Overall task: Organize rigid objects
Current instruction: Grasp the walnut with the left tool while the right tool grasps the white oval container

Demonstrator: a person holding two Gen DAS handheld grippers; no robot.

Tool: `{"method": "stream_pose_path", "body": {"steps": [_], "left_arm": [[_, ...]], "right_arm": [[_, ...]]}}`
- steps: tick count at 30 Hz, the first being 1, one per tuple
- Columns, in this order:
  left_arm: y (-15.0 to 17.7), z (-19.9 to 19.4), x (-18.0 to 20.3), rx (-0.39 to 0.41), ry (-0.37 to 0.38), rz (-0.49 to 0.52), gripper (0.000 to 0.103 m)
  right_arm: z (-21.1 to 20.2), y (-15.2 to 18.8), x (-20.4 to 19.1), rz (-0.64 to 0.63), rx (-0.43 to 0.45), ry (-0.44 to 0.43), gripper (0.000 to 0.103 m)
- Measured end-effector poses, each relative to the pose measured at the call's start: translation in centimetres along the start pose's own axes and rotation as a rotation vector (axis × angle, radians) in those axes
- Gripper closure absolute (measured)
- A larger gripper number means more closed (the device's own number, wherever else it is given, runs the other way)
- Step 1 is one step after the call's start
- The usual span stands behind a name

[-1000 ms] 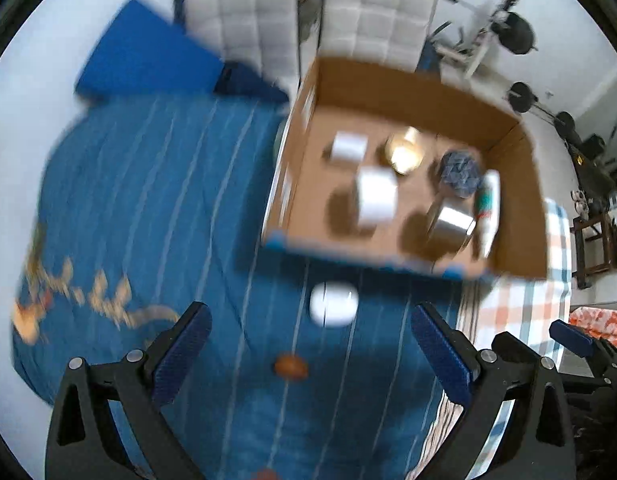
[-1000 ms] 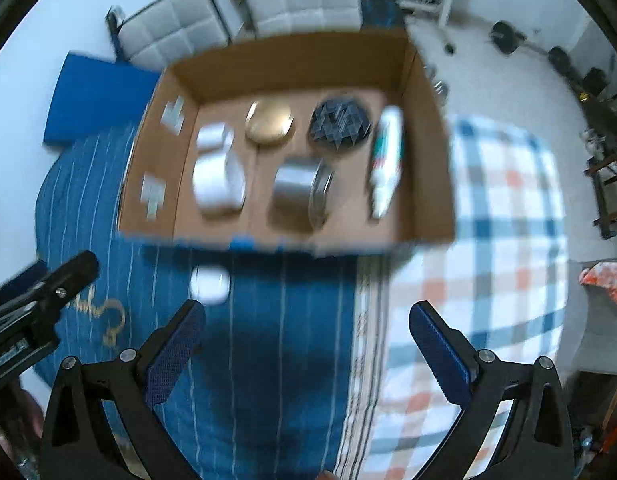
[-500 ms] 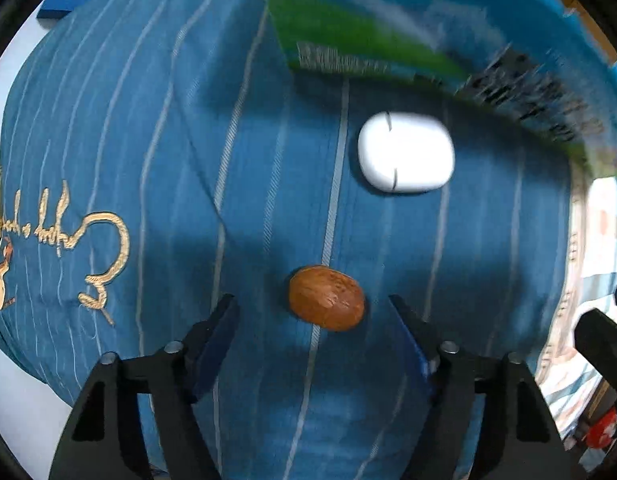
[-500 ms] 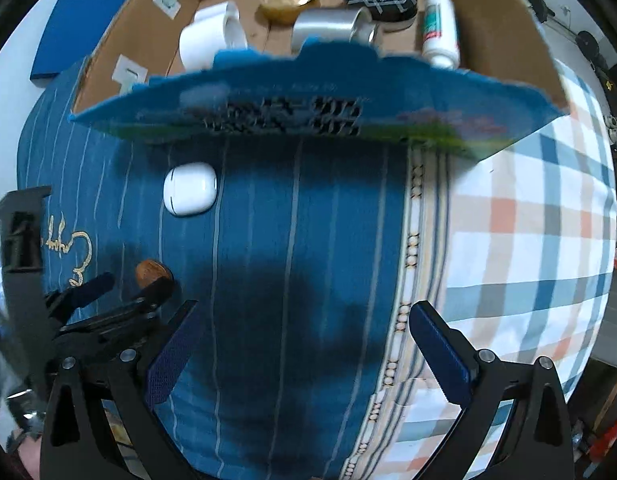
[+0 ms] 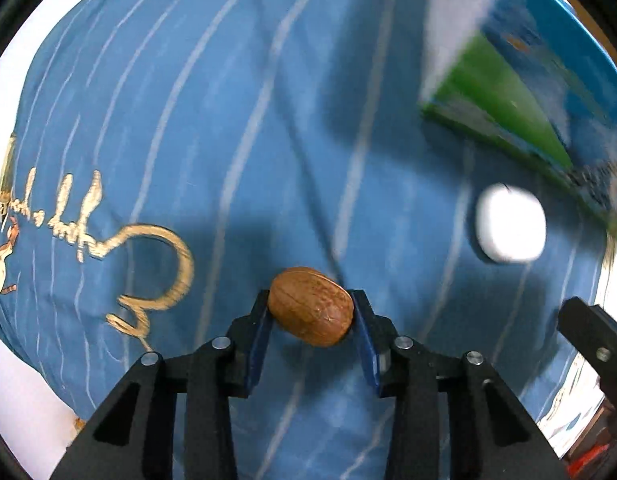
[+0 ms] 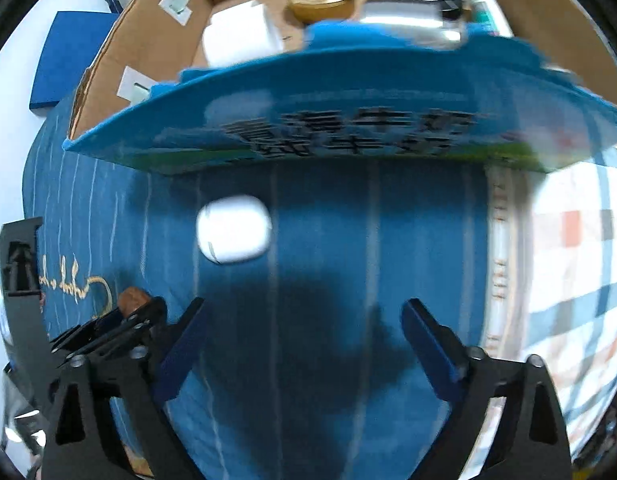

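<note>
Blue striped bedding [image 5: 268, 120] is lying under the left gripper [image 5: 311, 312], whose pads are pinching a brown nut [image 5: 310, 311] end to end, while the right gripper [image 6: 304, 340] is gaping empty, the white case [image 6: 234, 229] ahead, the cardboard box [image 6: 156, 52] waiting beyond.

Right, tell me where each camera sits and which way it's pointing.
Left wrist: on the left tool, looking down along its fingers at the brown oval walnut-like nut they clamp on the blue striped cloth.
Right wrist: on the open right tool, facing the open cardboard box across the cloth; the left tool shows at lower left.
Shared: the nut, the white rounded plastic case, the cloth, the box's printed blue wall.
</note>
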State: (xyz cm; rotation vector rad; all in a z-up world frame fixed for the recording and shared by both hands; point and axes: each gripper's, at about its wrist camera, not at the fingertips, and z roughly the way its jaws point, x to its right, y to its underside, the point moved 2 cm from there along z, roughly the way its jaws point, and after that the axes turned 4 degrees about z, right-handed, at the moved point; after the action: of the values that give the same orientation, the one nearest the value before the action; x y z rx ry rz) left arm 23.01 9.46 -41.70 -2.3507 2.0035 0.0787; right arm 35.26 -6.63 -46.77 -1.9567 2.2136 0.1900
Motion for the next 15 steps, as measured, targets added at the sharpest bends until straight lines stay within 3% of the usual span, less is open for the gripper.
{"method": "stream_pose_path", "body": {"steps": [3,11,13,14,15], "left_arm": [[-0.5,0.0,-1.3,0.003,-0.001,-0.017,0.067],[-0.9,0.3,-3.0,-0.003,0.016,-0.034,0.067],[-0.8,0.6,-2.8,-0.003,0.017,-0.030,0.067],[-0.7,0.1,-2.3,-0.002,0.017,-0.027,0.067],[-0.7,0.0,-2.4,-0.001,0.017,-0.025,0.067]], "right_arm": [[1.9,-0.3,-1.7,0.010,-0.002,-0.016,0.021],[4.7,-1.1,-5.1,0.012,0.055,0.024,0.021],[4.8,-1.2,-5.7,0.000,0.068,0.051,0.028],[4.8,-1.3,-6.0,-0.009,0.080,0.082,0.040],[4.8,-1.2,-6.3,-0.015,0.081,0.091,0.044]]}}
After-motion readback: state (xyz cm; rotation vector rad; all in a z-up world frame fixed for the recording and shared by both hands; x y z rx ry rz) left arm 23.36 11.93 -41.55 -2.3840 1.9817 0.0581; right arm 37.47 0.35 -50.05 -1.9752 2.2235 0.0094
